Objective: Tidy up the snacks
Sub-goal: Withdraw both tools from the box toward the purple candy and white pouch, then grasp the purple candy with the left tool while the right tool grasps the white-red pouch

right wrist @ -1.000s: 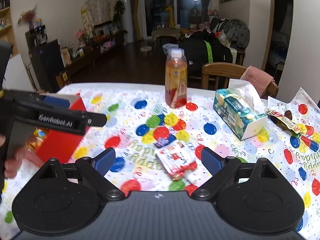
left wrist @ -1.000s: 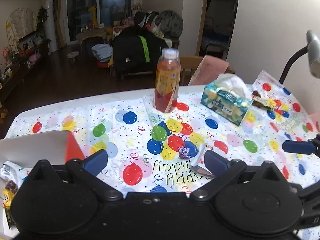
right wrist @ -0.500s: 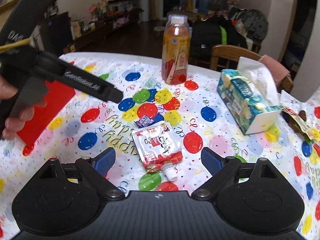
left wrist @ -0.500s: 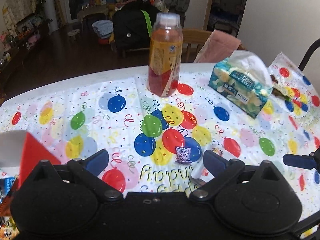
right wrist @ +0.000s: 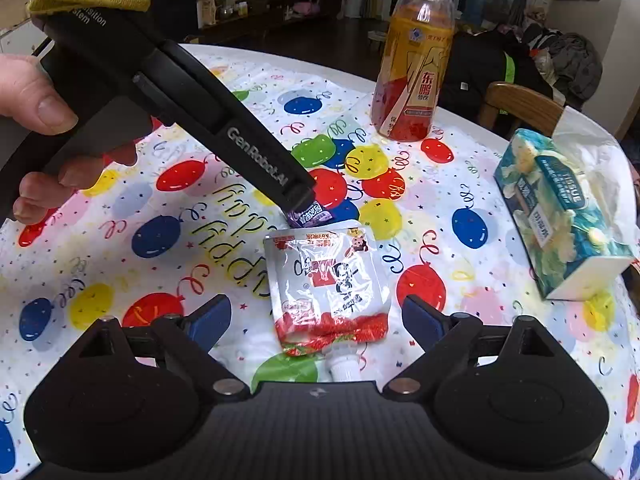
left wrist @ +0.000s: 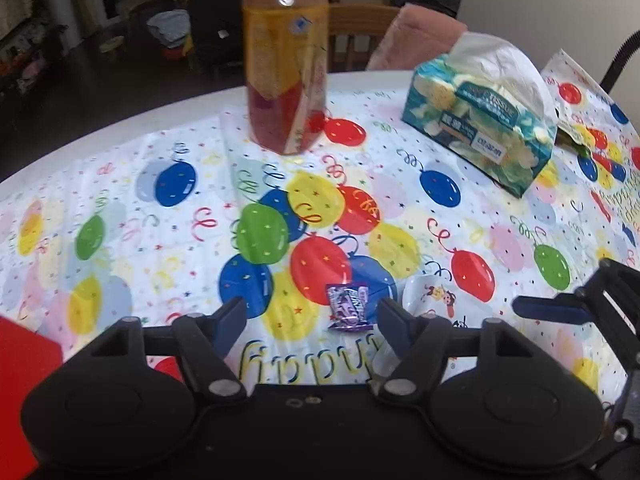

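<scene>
Balloon-printed plastic sheeting (left wrist: 120,184) covers a round white table, glossy and slightly creased, with a dim living room beyond the far edge.

Near the middle of the sheeting lies a small purple candy (left wrist: 348,307), a crinkly foil wrapper with pale lettering. In the left wrist view it sits between the blue fingertips of the left gripper (left wrist: 312,316), closer to the right one; the fingers are spread wide and hold nothing. Seen from the right wrist view, the left gripper's black tip reaches down to the candy (right wrist: 310,216) and hides part of it, so contact cannot be told. A hand (right wrist: 38,128) grips that tool's handle at the left.

Just near of the candy lies a flat drink pouch (right wrist: 326,284), shiny white film with a red band and a white screw spout at its near end. It rests on the sheeting between the fingertips of the right gripper (right wrist: 316,320), which are wide apart and grasp nothing.

Toward the far side stands a clear plastic bottle (right wrist: 412,64) of orange drink, upright, with an orange and red label. At the right sits a teal tissue pack (right wrist: 560,216), soft-sided, white tissue puffing from its top. A wooden chair (right wrist: 520,104) with a pink cloth stands beyond the table. A red box (left wrist: 24,380) shows at the near left.
</scene>
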`<state>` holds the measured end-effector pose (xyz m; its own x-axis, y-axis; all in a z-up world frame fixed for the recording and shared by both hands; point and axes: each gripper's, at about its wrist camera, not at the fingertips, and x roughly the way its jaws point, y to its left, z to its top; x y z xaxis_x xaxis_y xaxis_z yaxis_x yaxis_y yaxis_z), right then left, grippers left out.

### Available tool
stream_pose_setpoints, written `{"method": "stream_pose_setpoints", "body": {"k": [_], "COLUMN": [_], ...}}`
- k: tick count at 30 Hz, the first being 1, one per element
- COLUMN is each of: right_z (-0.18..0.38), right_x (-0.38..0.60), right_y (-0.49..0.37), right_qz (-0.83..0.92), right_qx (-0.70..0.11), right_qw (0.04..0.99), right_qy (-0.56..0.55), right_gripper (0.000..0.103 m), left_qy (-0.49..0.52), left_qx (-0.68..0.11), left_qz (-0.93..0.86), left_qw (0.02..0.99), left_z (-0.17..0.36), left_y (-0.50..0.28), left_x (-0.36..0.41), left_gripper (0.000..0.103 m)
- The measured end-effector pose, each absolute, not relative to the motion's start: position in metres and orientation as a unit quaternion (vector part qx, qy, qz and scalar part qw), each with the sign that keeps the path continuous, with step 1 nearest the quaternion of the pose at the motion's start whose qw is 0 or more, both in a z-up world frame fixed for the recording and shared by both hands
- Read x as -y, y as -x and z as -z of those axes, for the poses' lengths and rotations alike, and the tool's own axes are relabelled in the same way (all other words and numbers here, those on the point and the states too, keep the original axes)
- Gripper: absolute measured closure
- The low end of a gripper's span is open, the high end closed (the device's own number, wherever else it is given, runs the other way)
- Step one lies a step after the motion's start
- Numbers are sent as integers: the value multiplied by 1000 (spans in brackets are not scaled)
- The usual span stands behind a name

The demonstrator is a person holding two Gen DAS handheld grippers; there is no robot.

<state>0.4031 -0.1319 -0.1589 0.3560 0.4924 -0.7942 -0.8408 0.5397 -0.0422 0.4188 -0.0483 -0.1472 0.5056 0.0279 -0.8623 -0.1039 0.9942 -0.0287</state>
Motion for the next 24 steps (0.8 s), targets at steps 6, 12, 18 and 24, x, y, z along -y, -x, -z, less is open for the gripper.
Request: {"method": "stream_pose_setpoints", "body": {"k": [6,12,18,24], "right_z": [172,179,182,180], "right_x": [124,121,120,119], "right_y": [-415,-421,-421,-418], "right_qz": [-420,-419,-418,-417], "right_qx": [-388,-389,-383,-380], "right_qw": [787,787,789,792], "right_qy": [231,230,236,235], "right_gripper": [10,10,10,26], "left_qy": [30,33,21,15], "left_qx": [-512,-522,-514,-510], "left_qz": [-16,-3,5,14], "left_qw": [859,853,858,860], "left_z": [161,170,170,169], "left_y": [-432,-440,-443,-437], "left_x": [54,56,62,70], "left_gripper": [47,55,62,80]}}
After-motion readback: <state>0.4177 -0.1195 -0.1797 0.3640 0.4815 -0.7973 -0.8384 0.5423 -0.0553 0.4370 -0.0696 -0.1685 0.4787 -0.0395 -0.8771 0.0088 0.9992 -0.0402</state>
